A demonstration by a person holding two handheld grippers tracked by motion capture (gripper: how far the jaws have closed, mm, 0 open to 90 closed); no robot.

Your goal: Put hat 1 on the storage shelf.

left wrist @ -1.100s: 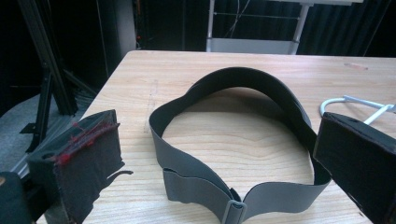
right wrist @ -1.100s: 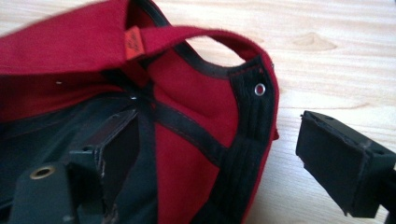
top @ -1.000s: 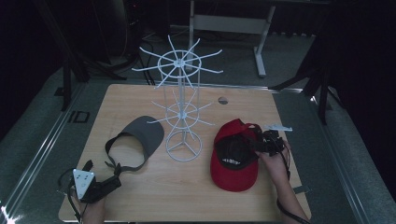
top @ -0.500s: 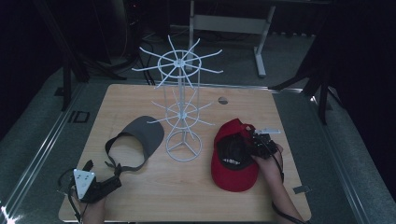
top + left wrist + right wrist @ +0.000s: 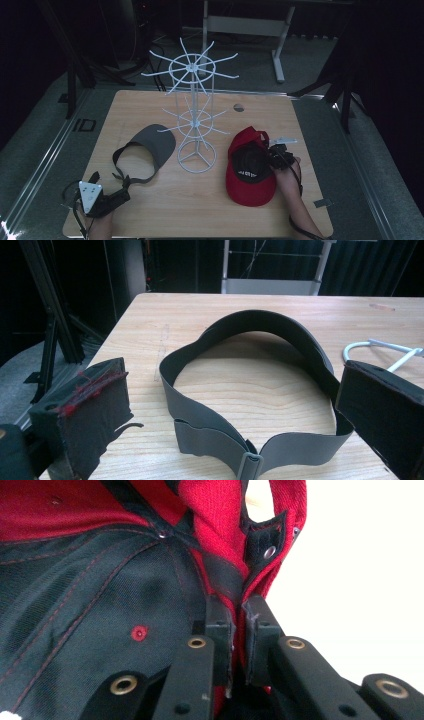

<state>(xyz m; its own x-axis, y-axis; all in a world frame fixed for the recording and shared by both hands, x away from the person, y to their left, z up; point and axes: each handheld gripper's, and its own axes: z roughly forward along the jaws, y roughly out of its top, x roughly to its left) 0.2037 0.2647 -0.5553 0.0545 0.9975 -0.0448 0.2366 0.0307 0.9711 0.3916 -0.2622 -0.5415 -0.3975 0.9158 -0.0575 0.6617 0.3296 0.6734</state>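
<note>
— Right gripper [image 5: 236, 630]: what is it doing?
— Its jaws have just been closing and now pinch the rim of the red cap [image 5: 250, 167], which lies upside down near the counter's [image 5: 200, 210] right edge.
— And the left gripper [image 5: 235, 410]?
— Released, at the near left corner behind the grey visor [image 5: 150, 150].
— Next?
— Probably lifting the cap toward a hook on the white wire rack [image 5: 195, 100] without losing the rim.

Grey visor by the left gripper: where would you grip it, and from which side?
Grip the visor's rear strap, coming from the person's side. In the left gripper view the strap stands on edge as a thin upright band nearest the open left gripper, so one jaw could probably pass inside the loop.
</note>
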